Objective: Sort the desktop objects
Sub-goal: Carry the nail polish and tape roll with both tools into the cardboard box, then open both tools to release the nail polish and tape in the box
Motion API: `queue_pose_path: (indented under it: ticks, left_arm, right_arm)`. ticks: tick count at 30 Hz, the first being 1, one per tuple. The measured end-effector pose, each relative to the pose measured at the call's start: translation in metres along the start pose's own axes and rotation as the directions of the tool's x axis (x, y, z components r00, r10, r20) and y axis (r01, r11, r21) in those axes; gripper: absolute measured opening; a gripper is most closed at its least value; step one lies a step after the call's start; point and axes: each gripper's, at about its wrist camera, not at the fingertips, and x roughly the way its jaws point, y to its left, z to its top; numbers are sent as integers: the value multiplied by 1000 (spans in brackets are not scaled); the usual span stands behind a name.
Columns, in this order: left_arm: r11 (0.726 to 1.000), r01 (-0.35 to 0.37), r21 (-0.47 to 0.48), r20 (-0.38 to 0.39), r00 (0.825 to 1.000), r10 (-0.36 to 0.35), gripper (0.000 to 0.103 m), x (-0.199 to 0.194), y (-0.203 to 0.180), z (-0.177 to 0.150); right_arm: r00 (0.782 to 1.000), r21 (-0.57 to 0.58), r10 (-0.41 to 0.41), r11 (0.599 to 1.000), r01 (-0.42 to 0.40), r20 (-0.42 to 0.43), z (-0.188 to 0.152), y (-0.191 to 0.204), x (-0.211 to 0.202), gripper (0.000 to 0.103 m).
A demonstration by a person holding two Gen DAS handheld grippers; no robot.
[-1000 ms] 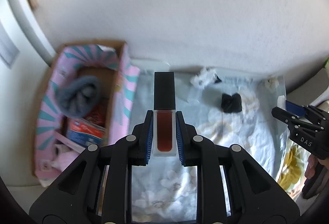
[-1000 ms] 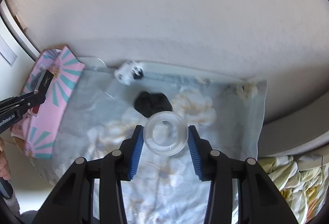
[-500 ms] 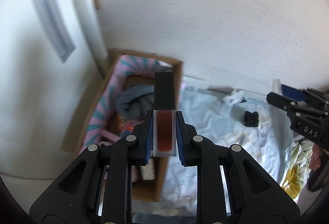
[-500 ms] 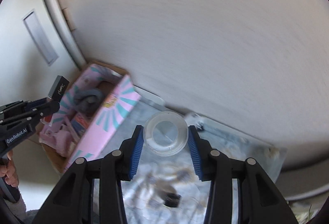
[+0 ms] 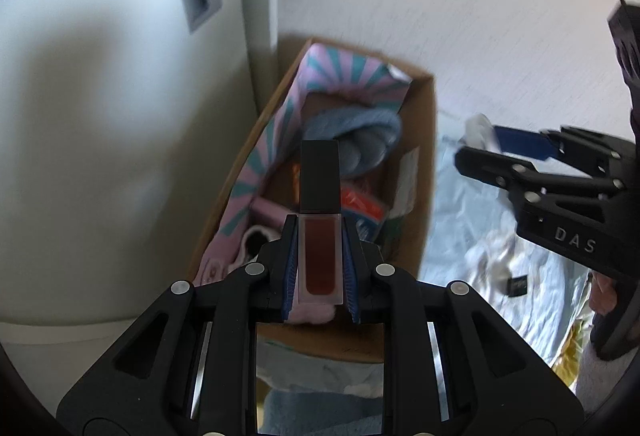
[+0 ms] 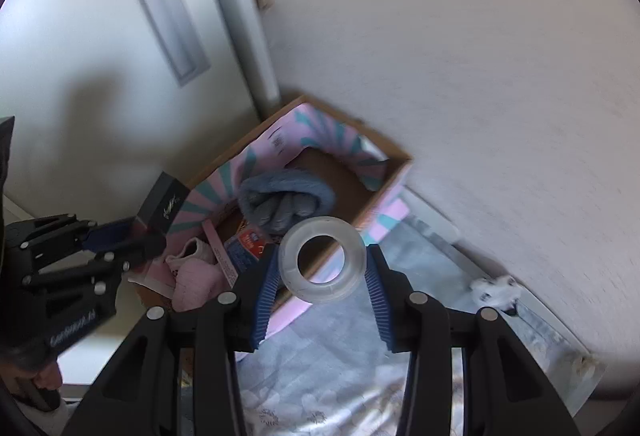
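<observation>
Our left gripper [image 5: 320, 272] clamps a square clear tube of dark red liquid with a black cap [image 5: 320, 236] over the pink-and-teal cardboard box [image 5: 256, 176]. Our right gripper [image 6: 322, 288] pinches a clear tape ring [image 6: 322, 260] above the box's near wall, with a blue knitted bundle [image 6: 286, 202] inside at eleven o'clock of the ring.

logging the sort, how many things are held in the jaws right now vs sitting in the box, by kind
Held, lip gloss tube: 1
Held, clear tape roll: 1
In cardboard box, blue knit cloth: 1
In box, pink fabric item: 1
In box, red and blue packet: 1
Total: 5; more may be hidden.
</observation>
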Motion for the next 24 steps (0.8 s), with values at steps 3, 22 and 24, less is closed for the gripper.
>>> queue_pose_path:
  ticks: [3, 22, 24]
  left_arm:
    - [1000, 9, -9, -24, 1000, -10, 18, 10, 9, -8]
    - [996, 89, -11, -34, 995, -89, 20, 30, 21, -17]
    - [997, 72, 1, -33, 997, -72, 26, 27, 21, -16]
  right_arm:
    - [999, -29, 28, 999, -29, -46, 4, 16, 22, 39]
    - [986, 8, 36, 999, -35, -163, -7, 46, 78, 40]
    - [987, 44, 42, 998, -36, -153, -4, 44, 79, 45]
